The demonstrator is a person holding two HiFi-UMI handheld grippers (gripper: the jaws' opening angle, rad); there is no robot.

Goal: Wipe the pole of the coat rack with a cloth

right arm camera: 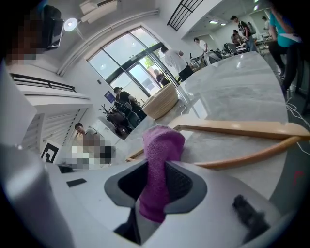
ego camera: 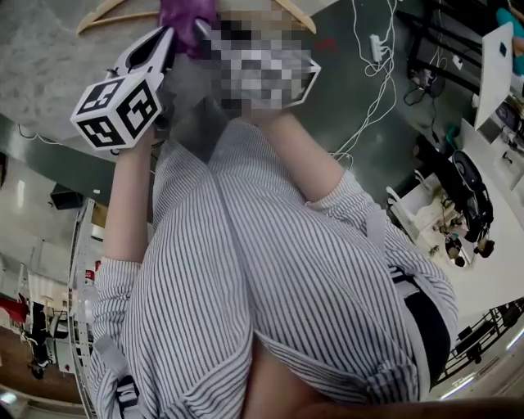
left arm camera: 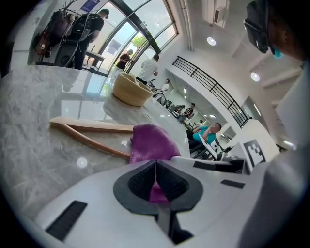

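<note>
A purple cloth (ego camera: 187, 20) is held between both grippers at the top of the head view, above a grey marble surface (ego camera: 49, 57). My left gripper (left arm camera: 156, 180) is shut on one end of the cloth (left arm camera: 149, 143), and a thin strip shows between its pads. My right gripper (right arm camera: 156, 183) is shut on a thick fold of the cloth (right arm camera: 162, 149), which stands up past its jaws. In the head view the left gripper (ego camera: 168, 41) shows with its marker cube, while a mosaic patch covers most of the right one. No coat rack pole shows near the jaws.
A wooden hanger (left arm camera: 92, 128) lies on the marble just beyond the cloth, and the right gripper view shows the hanger (right arm camera: 242, 129) too. A wicker basket (left arm camera: 130, 90) stands farther off. White cables and a power strip (ego camera: 377, 45) lie at the right, by desks. People stand in the background.
</note>
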